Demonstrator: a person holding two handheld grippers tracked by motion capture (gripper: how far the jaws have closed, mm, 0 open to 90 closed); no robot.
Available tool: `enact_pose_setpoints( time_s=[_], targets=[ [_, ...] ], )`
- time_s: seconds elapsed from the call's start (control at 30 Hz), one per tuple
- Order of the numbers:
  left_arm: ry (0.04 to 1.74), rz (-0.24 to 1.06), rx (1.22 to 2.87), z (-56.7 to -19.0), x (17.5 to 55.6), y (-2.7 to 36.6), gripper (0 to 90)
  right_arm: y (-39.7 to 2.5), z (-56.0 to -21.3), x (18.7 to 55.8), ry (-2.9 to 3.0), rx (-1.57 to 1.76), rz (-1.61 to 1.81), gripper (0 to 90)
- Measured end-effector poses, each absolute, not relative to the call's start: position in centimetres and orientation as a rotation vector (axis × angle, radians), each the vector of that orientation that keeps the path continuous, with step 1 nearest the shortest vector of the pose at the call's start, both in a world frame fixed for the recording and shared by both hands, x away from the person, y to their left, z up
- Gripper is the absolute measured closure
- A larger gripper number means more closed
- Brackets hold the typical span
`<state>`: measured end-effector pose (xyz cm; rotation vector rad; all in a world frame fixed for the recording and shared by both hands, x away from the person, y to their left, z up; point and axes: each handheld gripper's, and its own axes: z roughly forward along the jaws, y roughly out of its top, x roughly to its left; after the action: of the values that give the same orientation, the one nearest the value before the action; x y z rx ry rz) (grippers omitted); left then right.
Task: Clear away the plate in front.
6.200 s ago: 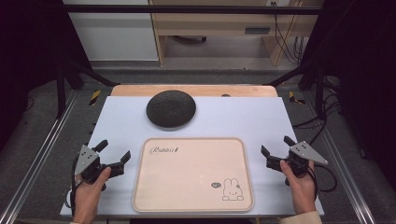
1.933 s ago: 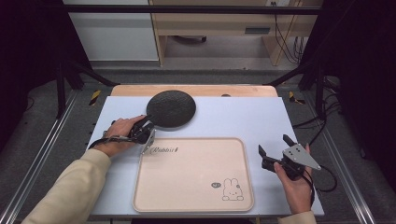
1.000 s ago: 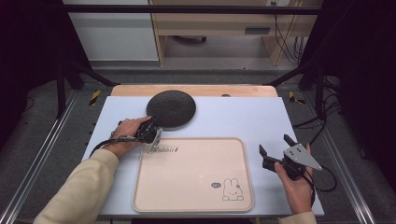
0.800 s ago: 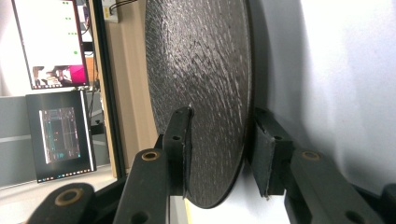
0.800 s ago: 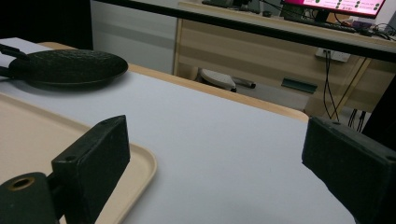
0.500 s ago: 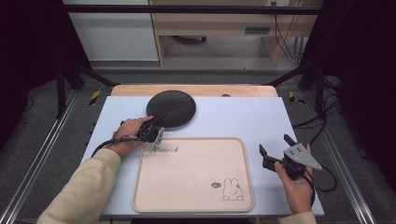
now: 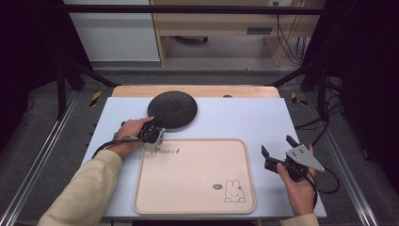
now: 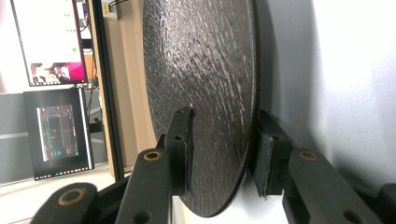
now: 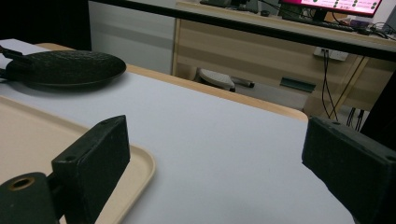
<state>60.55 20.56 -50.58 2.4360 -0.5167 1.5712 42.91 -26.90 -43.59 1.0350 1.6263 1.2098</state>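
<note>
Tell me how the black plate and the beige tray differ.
The black plate is round and dark with a rough texture; the beige tray is a smooth pale rectangle with rounded corners and a rabbit print. The plate is the smaller of the two and lies farther from the person, the tray nearer. The left gripper has its jaws on either side of the plate's rim; no gripper touches the tray. Both sit empty on the white tabletop.

A pale surface (image 7: 263, 117) with a wooden far edge stands on grey carpeted floor (image 7: 42, 136). Beyond it sits a light wooden desk (image 7: 221, 23) with cables (image 7: 287, 28) hanging beside a white cabinet (image 7: 113, 33). Black frame bars (image 7: 188, 8) and dark curtains (image 7: 362, 61) flank it. Lit monitors (image 8: 56, 42) glow behind.
</note>
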Motion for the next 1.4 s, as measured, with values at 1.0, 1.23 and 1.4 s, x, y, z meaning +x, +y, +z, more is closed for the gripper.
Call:
enact_pose_setpoints(
  time_s=[1.0, 1.23, 1.4],
  targets=[
    [-0.534, 1.562, 2.481, -49.6, 60.4, 19.8, 85.1, -27.0, -43.6, 43.0, 1.625, 1.041, 1.211, 8.9],
    [-0.506, 1.536, 2.481, -49.5, 60.2, 19.5, 84.8, -27.1, -43.7, 43.0, 1.625, 1.045, 1.21, 9.4],
    [-0.483, 1.532, 2.488, -49.3, 60.1, 19.4, 84.7, -27.0, -43.7, 43.0, 1.627, 1.046, 1.208, 9.6]
  ],
)
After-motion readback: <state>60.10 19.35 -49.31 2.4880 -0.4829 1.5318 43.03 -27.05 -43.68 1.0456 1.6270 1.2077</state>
